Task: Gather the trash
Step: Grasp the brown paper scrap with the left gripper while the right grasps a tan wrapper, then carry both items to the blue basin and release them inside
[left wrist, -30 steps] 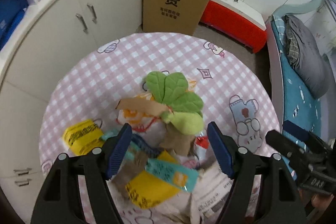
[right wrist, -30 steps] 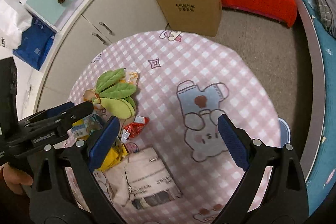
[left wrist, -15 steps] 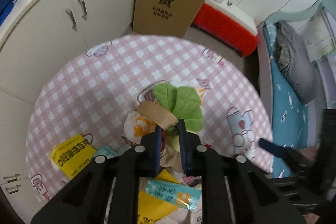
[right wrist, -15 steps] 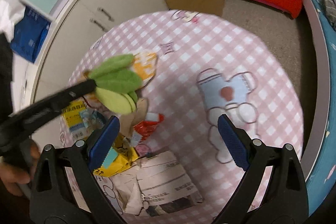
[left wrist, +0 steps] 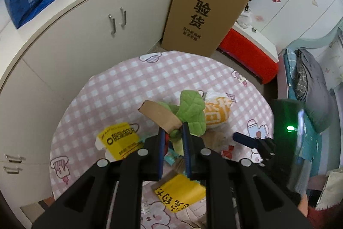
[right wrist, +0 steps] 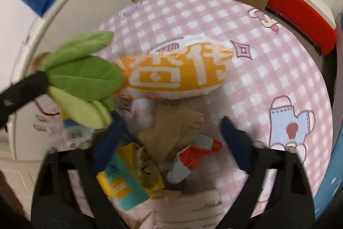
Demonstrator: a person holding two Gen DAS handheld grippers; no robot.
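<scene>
The left gripper (left wrist: 174, 136) is clenched on a green plush leaf toy (left wrist: 191, 113), pinched at its stem end. The toy is held above the trash pile, clear of the pink checked cloth of the desk (left wrist: 133, 87). A brown cardboard strip (left wrist: 159, 115) is seen against the toy's left side; whether it is caught between the fingers cannot be told.

An orange-and-white snack bag (right wrist: 178, 72) is seen lying on the desk just behind the toy, its near end touching or overlapped by the leaves. In front of the snack bag, crumpled brown paper (right wrist: 175, 130) is found, with a red-and-white wrapper (right wrist: 193, 160) just right of it and a yellow-and-teal packet (right wrist: 126, 177) to its left. A yellow box (left wrist: 120, 138) is seen on the desk left of the toy.

The right gripper (right wrist: 173, 136) is spread wide, holding nothing; its blue fingers (right wrist: 235, 143) are placed either side of the brown paper, above the pile. The right-wrist view is motion-blurred.

A tall cardboard carton (left wrist: 205, 14) is stood on the floor beyond the desk's far edge.
</scene>
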